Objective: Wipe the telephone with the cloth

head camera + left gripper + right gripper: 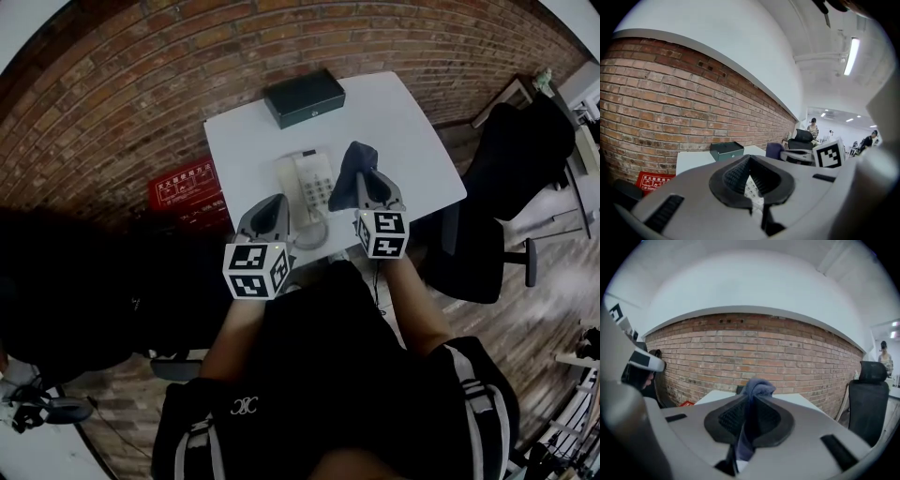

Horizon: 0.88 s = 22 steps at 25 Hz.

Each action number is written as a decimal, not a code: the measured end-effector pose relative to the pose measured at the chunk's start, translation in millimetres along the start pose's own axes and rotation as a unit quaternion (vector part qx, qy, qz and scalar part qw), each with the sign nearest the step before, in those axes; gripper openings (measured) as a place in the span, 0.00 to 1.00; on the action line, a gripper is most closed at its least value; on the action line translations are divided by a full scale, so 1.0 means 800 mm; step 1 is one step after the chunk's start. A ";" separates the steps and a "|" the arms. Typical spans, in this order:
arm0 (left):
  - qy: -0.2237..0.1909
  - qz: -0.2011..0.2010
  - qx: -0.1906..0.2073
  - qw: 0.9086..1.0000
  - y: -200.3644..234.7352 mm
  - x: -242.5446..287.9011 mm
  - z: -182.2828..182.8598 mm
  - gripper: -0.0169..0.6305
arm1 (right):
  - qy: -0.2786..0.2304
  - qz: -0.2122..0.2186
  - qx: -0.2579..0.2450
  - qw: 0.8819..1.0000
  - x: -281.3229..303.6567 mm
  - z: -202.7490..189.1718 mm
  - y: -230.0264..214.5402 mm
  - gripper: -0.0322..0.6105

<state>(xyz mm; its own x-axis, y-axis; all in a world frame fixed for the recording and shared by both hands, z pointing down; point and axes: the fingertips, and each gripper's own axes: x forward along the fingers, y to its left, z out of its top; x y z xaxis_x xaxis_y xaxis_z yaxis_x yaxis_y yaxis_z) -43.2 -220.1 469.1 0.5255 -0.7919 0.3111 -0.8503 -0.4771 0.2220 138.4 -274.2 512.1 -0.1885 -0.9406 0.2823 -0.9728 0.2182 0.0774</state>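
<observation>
A dark green metal box (304, 97) lies at the far edge of the white rectangular tabletop (412, 150), a white push-button telephone (307, 183) before it, with a dark blue cloth (352, 173) just right of the telephone.

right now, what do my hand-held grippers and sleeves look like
The left hand-held gripper and right hand-held gripper are pale grey with dark ribbed pads, each with a white cube of black square markers. Black sleeves, white stripes.
</observation>
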 end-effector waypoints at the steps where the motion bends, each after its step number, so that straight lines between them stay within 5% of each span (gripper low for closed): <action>1: -0.001 0.003 0.000 1.000 0.002 -0.001 0.001 0.01 | -0.016 -0.003 0.003 1.000 -0.004 0.014 0.001 0.09; 7: -0.005 0.018 0.010 1.000 0.007 -0.004 0.002 0.01 | -0.066 -0.003 0.052 0.996 -0.032 0.061 0.006 0.09; 15: -0.039 0.081 0.001 0.996 0.033 -0.017 0.017 0.01 | -0.069 0.048 0.031 0.996 -0.049 0.049 0.063 0.09; 22: -0.044 0.106 0.015 0.993 0.040 -0.022 0.018 0.01 | -0.072 0.042 0.028 0.996 -0.050 0.057 0.072 0.09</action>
<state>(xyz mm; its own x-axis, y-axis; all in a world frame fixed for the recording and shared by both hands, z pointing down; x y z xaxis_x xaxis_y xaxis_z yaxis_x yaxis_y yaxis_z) -80.0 -226.7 457.2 0.3319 -0.9052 0.2653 -0.9426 -0.3070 0.1318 83.7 -236.2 461.7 -0.2830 -0.9481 0.1453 -0.9580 0.2866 0.0045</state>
